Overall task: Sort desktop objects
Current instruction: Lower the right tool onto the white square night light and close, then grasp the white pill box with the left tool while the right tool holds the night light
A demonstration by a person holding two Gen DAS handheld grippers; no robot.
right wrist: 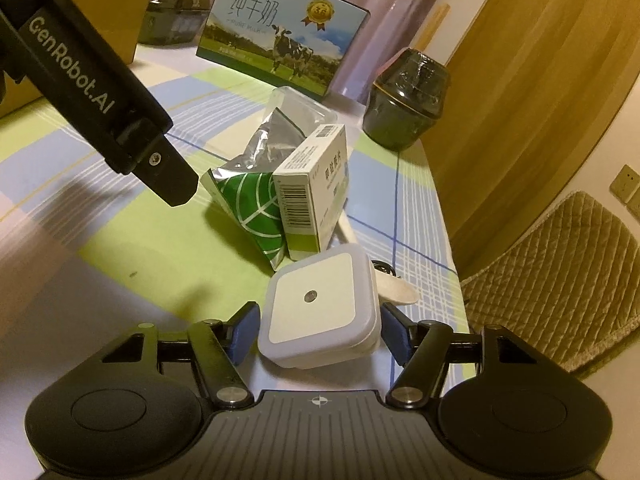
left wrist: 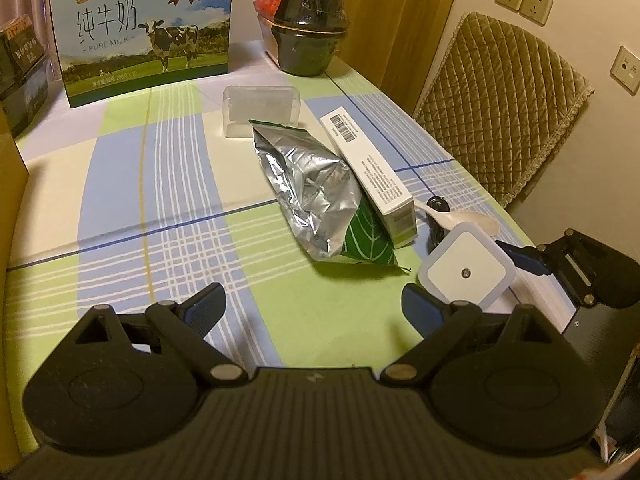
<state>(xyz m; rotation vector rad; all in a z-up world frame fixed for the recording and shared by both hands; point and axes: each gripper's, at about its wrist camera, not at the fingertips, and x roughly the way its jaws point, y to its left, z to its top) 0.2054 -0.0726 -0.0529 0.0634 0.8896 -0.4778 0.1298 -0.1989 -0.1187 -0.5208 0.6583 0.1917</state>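
Note:
A white square night light (right wrist: 320,306) lies between the blue pads of my right gripper (right wrist: 318,332), whose jaws stand wide around it without clearly pressing it. It also shows in the left wrist view (left wrist: 466,270). My left gripper (left wrist: 314,308) is open and empty above the checked tablecloth (left wrist: 160,208). Behind the light lie a silver and green foil bag (left wrist: 316,192), a white medicine box (left wrist: 370,172), a white plastic spoon (left wrist: 476,220) and a clear plastic case (left wrist: 260,110).
A milk carton box (left wrist: 148,36) stands at the back, a dark wrapped bowl pair (left wrist: 310,28) at the back right, dark boxes (left wrist: 22,76) at the left. A padded chair (left wrist: 500,104) stands past the table's right edge. The left gripper's arm (right wrist: 92,80) crosses the right wrist view.

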